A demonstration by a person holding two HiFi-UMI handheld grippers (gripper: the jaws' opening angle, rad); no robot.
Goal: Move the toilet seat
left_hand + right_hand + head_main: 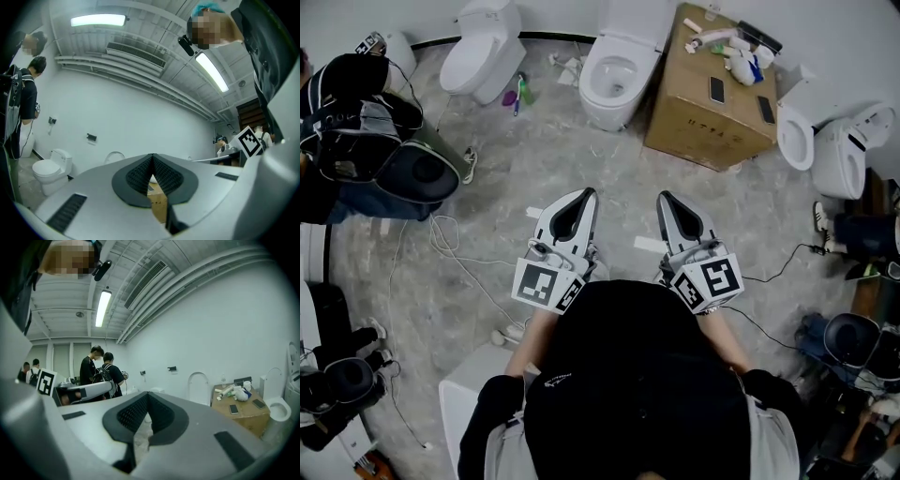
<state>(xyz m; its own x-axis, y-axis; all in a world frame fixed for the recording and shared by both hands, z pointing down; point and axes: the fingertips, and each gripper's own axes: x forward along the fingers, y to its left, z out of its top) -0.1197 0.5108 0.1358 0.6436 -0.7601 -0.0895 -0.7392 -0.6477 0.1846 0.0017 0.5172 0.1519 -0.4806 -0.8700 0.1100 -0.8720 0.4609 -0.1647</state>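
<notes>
- The left claw (584,194) is closed on nothing.
- The right claw (664,196) is closed on nothing.
- Both are held above the floor (544,159), toward the toilet (614,80).

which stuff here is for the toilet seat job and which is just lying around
Job: likely the open toilet ahead, left gripper, right gripper (both shut, empty).
Lying about: cardboard box, phone on it, white floor cable, closed toilet.
</notes>
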